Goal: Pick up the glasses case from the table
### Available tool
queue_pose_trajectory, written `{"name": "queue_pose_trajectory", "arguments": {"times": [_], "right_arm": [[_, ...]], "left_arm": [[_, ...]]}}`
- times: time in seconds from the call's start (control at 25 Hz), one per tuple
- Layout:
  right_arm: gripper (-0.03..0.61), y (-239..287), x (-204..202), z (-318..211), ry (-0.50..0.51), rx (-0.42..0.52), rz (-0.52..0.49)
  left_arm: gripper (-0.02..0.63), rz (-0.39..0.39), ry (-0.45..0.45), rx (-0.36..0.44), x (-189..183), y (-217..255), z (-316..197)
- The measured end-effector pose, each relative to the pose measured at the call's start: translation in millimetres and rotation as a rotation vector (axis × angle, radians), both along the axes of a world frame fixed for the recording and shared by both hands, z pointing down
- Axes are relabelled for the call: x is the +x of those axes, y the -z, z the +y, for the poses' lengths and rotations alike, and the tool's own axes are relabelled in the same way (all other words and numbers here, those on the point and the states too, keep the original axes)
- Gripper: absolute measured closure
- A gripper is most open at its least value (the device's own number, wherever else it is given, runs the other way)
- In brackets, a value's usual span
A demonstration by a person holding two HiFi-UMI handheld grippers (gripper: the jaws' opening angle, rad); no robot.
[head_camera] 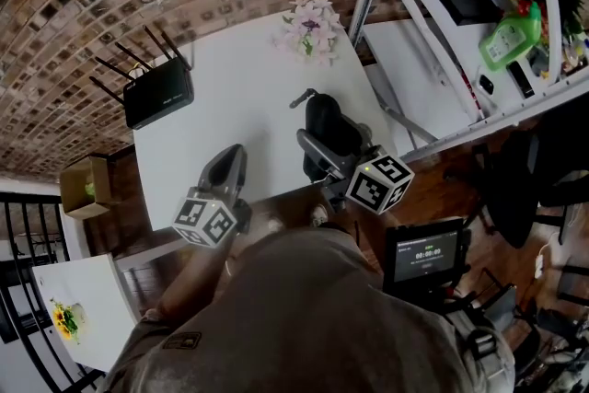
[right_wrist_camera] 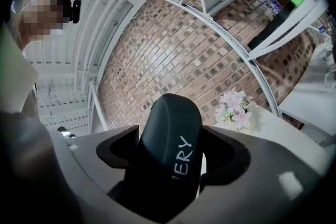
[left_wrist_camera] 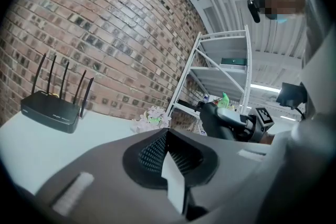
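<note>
The glasses case is black and rounded, with white lettering on it. My right gripper is shut on it and holds it up off the white table, near the table's front right part. In the right gripper view the case fills the space between the jaws and points up toward the brick wall. My left gripper hangs over the table's front edge, shut with nothing in it. The left gripper view shows the right gripper and the case off to its right.
A black router with several antennas stands at the table's back left. A small bunch of pink flowers sits at the back right corner. A white metal shelf rack with a green bottle stands right of the table. A cardboard box lies on the floor at left.
</note>
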State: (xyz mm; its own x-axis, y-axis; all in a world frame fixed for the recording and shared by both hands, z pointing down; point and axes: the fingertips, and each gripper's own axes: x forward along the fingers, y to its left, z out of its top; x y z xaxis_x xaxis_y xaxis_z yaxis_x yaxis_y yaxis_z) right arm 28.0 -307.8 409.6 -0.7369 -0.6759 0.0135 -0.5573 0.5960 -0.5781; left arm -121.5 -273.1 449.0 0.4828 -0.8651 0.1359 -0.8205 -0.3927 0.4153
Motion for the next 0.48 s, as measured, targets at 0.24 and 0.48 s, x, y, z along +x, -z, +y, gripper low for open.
{"name": "queue_pose_trajectory", "arguments": {"times": [0.24, 0.48], "right_arm": [[0.196, -0.9, -3.1, 2.1, 0.008, -0.009, -0.011], [0.196, -1.0, -4.3, 4.2, 0.010, -0.023, -0.027]], "left_arm": [[0.624, -0.003, -0.003, -0.003, -1.8, -1.4, 3.0], [0.624, -0.012, -0.001, -0.009, -5.8, -1.3, 7.3]]}}
